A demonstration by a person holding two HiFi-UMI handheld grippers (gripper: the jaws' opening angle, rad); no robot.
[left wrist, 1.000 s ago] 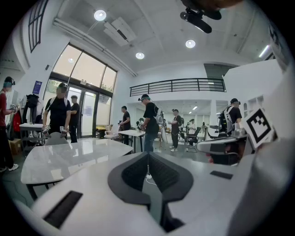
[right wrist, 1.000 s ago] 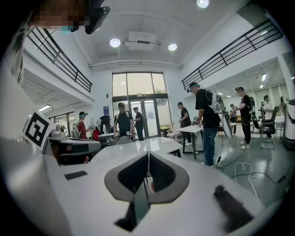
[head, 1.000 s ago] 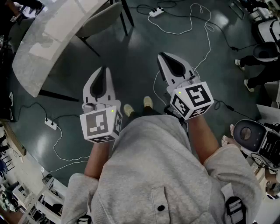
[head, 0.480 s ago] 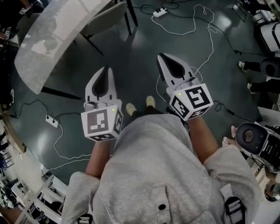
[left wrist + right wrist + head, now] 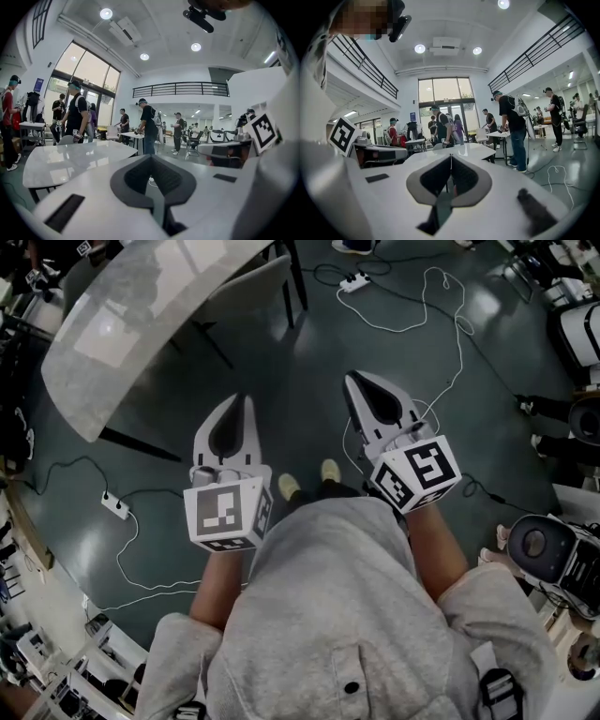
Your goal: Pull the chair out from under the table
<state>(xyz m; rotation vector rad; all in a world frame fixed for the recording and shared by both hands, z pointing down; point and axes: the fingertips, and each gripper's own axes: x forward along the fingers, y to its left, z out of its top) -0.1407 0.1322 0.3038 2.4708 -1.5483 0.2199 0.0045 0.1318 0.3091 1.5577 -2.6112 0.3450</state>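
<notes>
Holding the left gripper [image 5: 243,401] and right gripper [image 5: 353,382] both pressed together and empty, we stand well apart from the chair [image 5: 246,287]. It sits tucked under the right edge of the table [image 5: 112,334], far ahead of our left gripper, which is nearer.

- You hold two grippers: left gripper [image 5: 246,399], right gripper [image 5: 352,379].
- One table [image 5: 122,324] before you.
- One chair [image 5: 248,287].
- Two power strips [image 5: 353,281] [image 5: 114,505].
- Two shoes [image 5: 289,487] [image 5: 330,470], yours.
</notes>
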